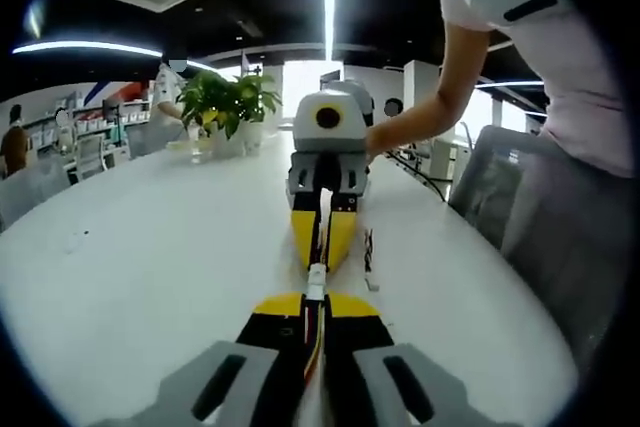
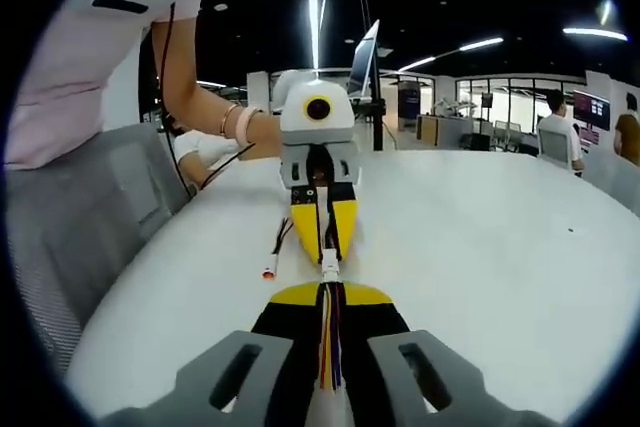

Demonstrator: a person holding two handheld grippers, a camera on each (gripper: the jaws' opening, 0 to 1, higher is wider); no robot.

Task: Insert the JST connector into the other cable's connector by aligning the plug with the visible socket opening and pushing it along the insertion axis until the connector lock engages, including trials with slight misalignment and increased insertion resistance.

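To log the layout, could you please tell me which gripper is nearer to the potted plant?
Right. The right gripper lies toward the potted plant, which stands beyond it; the left gripper faces it from farther back.

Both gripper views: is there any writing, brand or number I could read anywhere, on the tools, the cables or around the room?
No text can be read in either view.
Left gripper, right gripper: no markings visible.
White connector and the spare cable on the table: no print visible.
Wall display far back: too small and blurred to read.
Shelves in the background: too blurred to read.
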